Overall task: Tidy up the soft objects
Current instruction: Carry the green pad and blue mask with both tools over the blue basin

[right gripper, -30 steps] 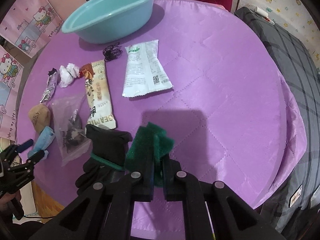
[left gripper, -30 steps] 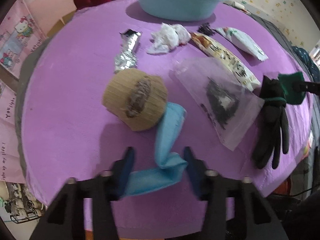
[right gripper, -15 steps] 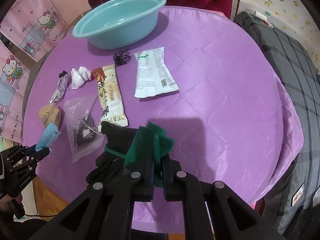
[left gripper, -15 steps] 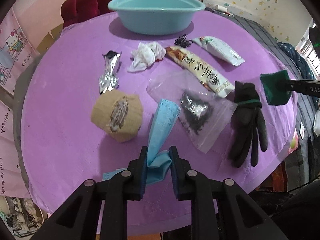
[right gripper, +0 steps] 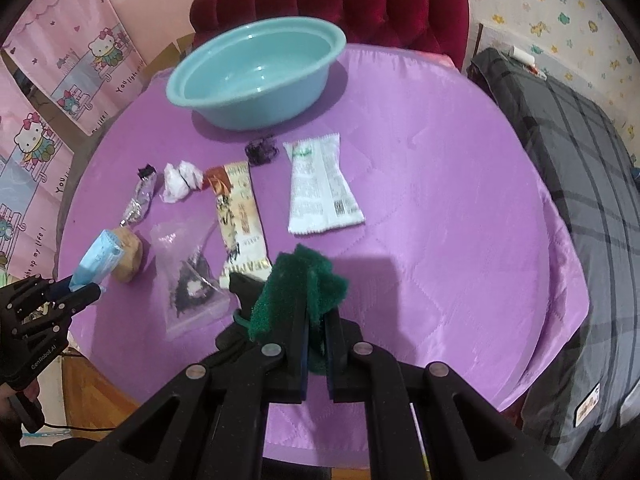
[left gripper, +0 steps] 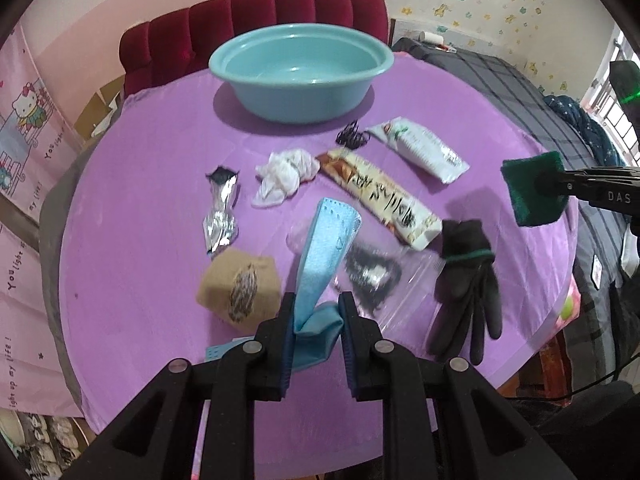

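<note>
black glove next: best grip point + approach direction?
Take the black glove at its cuff, around the green band, probably from straight above. It lies flat on the purple tablecloth, fingers towards the near edge; the cuff looks the thickest, bunched part, though it touches the long snack packet. Both grippers are full: left gripper holds the blue mask, right gripper the green sponge.
</note>
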`<state>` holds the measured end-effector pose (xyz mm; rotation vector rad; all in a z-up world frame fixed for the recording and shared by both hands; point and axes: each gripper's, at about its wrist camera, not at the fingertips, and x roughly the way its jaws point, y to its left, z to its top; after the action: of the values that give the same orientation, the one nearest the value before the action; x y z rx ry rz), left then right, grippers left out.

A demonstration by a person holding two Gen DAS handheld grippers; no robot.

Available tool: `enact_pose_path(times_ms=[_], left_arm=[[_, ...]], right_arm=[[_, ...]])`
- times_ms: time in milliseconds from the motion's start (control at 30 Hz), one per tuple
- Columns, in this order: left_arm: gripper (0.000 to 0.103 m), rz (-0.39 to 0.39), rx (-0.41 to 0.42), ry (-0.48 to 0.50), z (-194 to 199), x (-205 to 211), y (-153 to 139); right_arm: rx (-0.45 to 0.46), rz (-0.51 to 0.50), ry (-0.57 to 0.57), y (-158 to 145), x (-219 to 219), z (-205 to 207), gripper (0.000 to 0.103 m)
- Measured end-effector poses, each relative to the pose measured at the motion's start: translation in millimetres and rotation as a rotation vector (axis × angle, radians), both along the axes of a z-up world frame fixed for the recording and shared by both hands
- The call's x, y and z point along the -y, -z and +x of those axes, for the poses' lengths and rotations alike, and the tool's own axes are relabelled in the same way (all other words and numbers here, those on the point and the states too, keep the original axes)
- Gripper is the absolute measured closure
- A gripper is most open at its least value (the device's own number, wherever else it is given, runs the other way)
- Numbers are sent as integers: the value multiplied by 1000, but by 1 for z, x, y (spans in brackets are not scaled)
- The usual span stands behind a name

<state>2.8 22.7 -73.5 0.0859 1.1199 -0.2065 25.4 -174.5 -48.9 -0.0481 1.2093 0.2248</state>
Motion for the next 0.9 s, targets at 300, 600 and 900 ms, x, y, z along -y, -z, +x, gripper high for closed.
enact_pose_path(times_ms=[300,600,900], left_arm=[[81,-10,46,25,26,7,-26],[81,-7,78,62,58,13,-44],[81,-2,106,90,98,17,-53]], right_arm=[[51,8,-33,-32,-14,20,98],[88,40,-54,-58,-31,52,98],[117,38,-89,-69,-54,91,98]])
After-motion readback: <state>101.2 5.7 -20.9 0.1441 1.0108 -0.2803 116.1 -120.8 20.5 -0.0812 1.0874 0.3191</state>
